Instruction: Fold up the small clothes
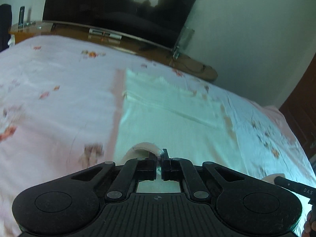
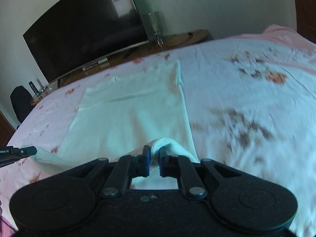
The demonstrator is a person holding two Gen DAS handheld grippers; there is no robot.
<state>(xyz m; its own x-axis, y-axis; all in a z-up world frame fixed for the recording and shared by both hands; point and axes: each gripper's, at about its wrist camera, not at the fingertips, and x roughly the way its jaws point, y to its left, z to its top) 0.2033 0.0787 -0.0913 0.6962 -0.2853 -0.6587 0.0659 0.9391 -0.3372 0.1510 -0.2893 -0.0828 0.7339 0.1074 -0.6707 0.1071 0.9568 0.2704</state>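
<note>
A pale mint-white garment lies spread on the bed, reaching away from me; it also shows in the right wrist view. My left gripper is shut on the garment's near edge, a fold of cloth bulging above the fingers. My right gripper is shut on another part of the near edge, with a loop of cloth pinched between the blue pads. The left gripper's tip shows at the left of the right wrist view, holding a lifted corner. The right gripper's tip shows at the right of the left wrist view.
The bed has a pink floral sheet, also in the right wrist view. Beyond the bed stands a wooden TV stand with a large dark television. A dark wooden door is at the right.
</note>
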